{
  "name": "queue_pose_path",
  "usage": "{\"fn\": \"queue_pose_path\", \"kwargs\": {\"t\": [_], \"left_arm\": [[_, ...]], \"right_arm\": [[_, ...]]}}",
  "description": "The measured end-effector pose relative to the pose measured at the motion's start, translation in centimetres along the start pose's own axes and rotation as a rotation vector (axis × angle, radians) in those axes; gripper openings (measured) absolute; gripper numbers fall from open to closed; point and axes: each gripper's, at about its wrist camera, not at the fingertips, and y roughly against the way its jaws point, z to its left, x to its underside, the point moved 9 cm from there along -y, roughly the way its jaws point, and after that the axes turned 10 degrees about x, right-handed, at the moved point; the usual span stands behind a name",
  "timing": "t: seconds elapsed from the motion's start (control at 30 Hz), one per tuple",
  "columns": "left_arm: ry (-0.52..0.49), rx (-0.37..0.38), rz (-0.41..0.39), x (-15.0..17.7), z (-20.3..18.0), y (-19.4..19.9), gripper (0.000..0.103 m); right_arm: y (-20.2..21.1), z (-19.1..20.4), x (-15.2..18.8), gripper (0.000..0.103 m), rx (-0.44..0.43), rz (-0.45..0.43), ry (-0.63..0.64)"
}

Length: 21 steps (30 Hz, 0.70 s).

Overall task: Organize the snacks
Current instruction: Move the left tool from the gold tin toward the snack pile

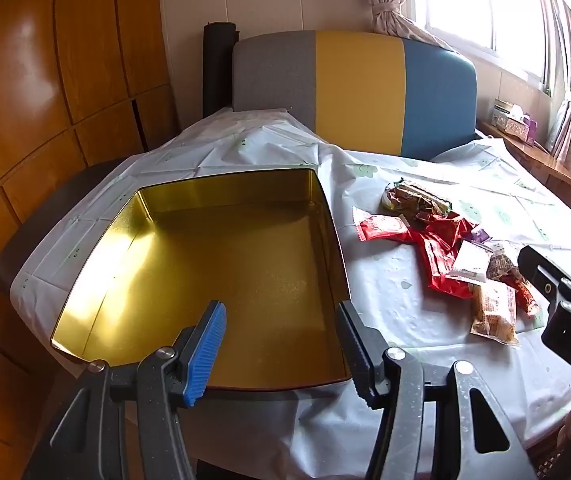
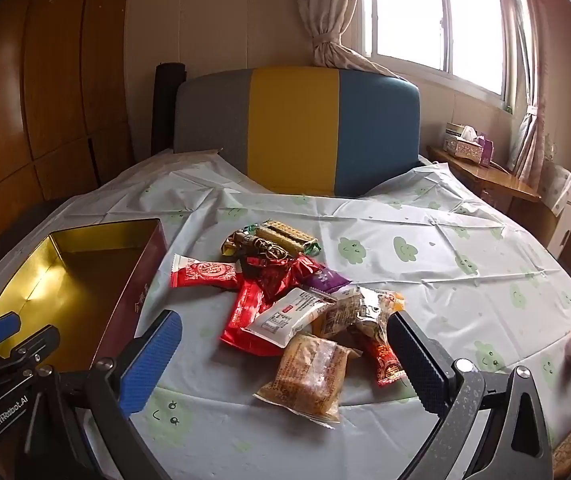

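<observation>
An open gold-lined tin box (image 1: 221, 272) sits on the table's left side and holds nothing; it also shows in the right wrist view (image 2: 65, 280), with a dark red outer wall. A pile of wrapped snacks (image 2: 297, 300) lies to its right, also in the left wrist view (image 1: 445, 248). A clear-wrapped orange cake (image 2: 309, 376) lies nearest. My left gripper (image 1: 281, 344) is open and empty over the box's near edge. My right gripper (image 2: 285, 364) is open and empty, its jaws either side of the orange cake, just short of the pile.
The table wears a white plastic cloth with green prints (image 2: 425, 264). A grey, yellow and blue chair back (image 2: 297, 128) stands behind it. A wooden side table with tissue boxes (image 2: 469, 148) is at the right under the window. Wooden cabinets (image 1: 45, 80) are at the left.
</observation>
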Motion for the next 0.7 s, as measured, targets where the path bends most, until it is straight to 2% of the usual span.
{"fn": "queue_pose_path", "kwargs": {"t": [0.3,0.7], "left_arm": [[0.008,-0.001,0.010,0.19,0.21,-0.01,0.058],[0.005,-0.002,0.013,0.17,0.07,0.03,0.058]], "right_arm": [[-0.26,-0.23,0.24,0.103,0.005,0.024,0.002],[0.20,-1.05,-0.62,0.103,0.017,-0.014,-0.009]]}}
